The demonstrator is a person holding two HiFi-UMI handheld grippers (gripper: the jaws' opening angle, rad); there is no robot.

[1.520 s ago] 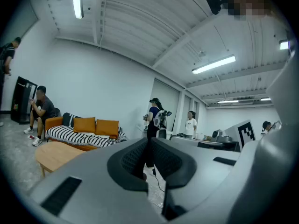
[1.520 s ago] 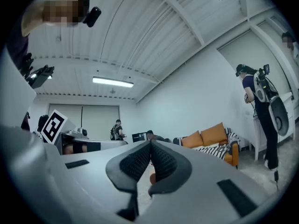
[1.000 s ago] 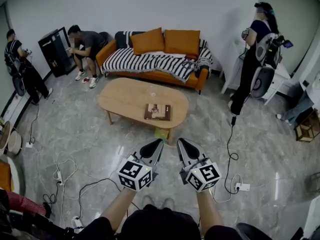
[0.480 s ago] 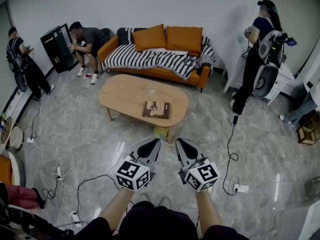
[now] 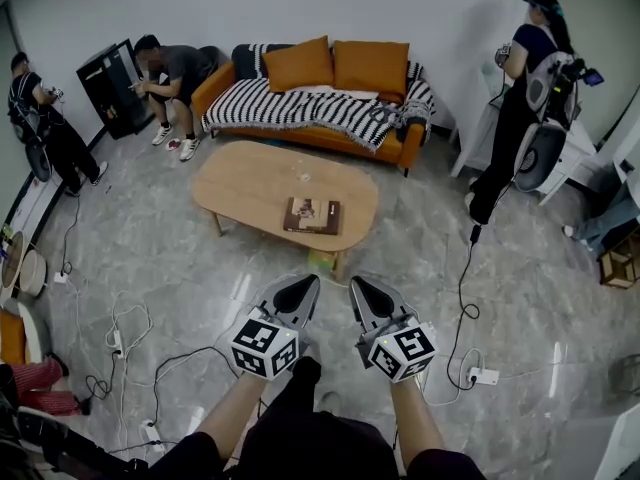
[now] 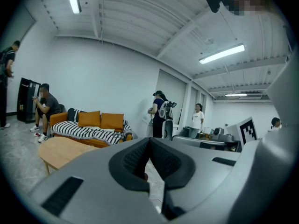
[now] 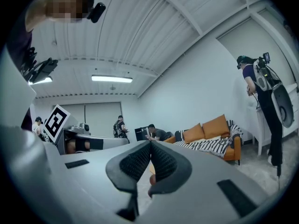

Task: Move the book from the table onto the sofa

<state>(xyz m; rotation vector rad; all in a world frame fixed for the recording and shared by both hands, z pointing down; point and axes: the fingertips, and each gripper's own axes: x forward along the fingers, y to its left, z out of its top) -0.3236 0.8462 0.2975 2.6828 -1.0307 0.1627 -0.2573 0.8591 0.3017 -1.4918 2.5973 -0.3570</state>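
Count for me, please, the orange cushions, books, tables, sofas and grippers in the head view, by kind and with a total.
Orange cushions: 2
Book: 1
Table: 1
Sofa: 1
Grippers: 2, the left gripper and the right gripper
Total: 7

The table (image 5: 240,183) is pale wood, smooth and matt. The book (image 5: 312,215) has a dull paper cover. The floor (image 5: 140,258) is glossy grey marbled tile. Striped cloth (image 5: 290,110) drapes the smooth orange sofa (image 5: 212,88). The left gripper (image 5: 308,286) and right gripper (image 5: 357,286) are matt grey plastic, with ribbed black pads (image 6: 135,158).
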